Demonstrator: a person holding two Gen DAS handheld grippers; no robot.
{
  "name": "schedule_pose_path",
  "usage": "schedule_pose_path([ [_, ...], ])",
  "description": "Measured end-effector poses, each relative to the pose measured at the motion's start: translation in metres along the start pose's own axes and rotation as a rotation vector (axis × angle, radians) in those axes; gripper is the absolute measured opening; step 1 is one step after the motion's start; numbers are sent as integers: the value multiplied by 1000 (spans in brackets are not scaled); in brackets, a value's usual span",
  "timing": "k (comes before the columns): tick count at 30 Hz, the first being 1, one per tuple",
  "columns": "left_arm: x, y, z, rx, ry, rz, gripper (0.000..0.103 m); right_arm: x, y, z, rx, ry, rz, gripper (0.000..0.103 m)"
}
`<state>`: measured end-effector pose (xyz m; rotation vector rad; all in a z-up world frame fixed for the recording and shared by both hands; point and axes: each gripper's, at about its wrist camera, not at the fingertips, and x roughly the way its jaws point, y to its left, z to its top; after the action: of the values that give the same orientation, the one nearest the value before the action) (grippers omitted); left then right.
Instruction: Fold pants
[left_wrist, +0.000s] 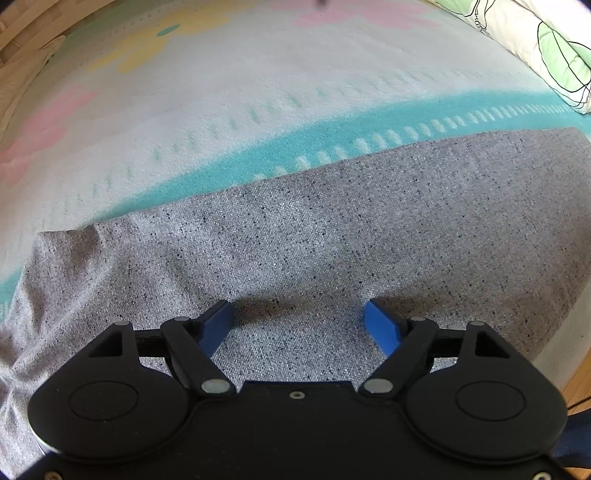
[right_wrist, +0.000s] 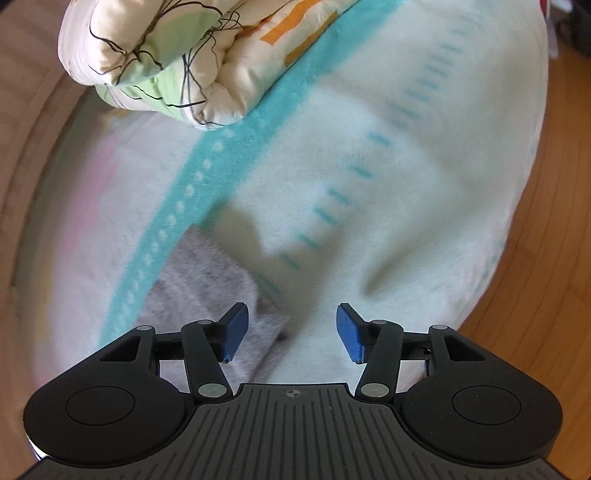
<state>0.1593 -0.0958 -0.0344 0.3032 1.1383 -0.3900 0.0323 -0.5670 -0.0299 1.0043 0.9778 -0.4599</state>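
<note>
Looked like I was between folds: both grippers had let go, nothing in either.

Left gripper (left_wrist: 298, 325) hovered low over the grey pants (left_wrist: 332, 236), jaws spread wide, fabric under them but not pinched. Right gripper (right_wrist: 291, 330) was also spread, empty, over the pants' corner (right_wrist: 207, 280) and the bare blanket (right_wrist: 369, 166); that view was motion-blurred.

Pants lay flat as one folded panel on the blanket, far edge along the teal stripe (left_wrist: 332, 129).

My read on the next move: both grippers onto one short end, pinch all layers, carry it over evenly.

Count: one pants, two grippers, one blanket, one rolled quilt (right_wrist: 166, 55).
</note>
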Motion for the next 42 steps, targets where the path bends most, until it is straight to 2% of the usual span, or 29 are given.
schedule_pose_path([
  [5,0,1,-1,-6,-4,-2,83,17,11,-7,-24,86,-8,55],
  [9,-3,0,-3,0,-5,2,83,22,20,-12,-33,80,-24,66],
  [12,-6,1,-6,4,11,-7,83,24,24,-11,-26,77,-38,67],
  [14,-8,2,-7,0,25,-21,82,24,29,-12,-65,82,-49,67],
  [17,-11,4,-9,-12,44,-47,81,26,34,-15,-131,97,-47,63],
  [21,-12,1,-9,-12,52,-47,79,22,32,-15,-120,112,5,50],
  [26,-11,-6,-7,-6,54,-36,79,25,25,-12,-85,113,46,50],
  [32,-13,-6,-9,-1,51,-28,79,29,32,-12,-85,63,100,48],
  [34,-15,-6,-11,1,47,-25,79,29,37,-12,-110,45,52,13],
  [37,-18,-7,-13,5,39,-21,77,22,54,-17,-186,15,15,13],
  [39,-22,-9,-12,14,21,-30,69,10,75,-24,-277,-27,5,13],
  [42,-35,-19,-7,58,-44,-10,67,-5,94,-32,-309,-63,88,13],
])
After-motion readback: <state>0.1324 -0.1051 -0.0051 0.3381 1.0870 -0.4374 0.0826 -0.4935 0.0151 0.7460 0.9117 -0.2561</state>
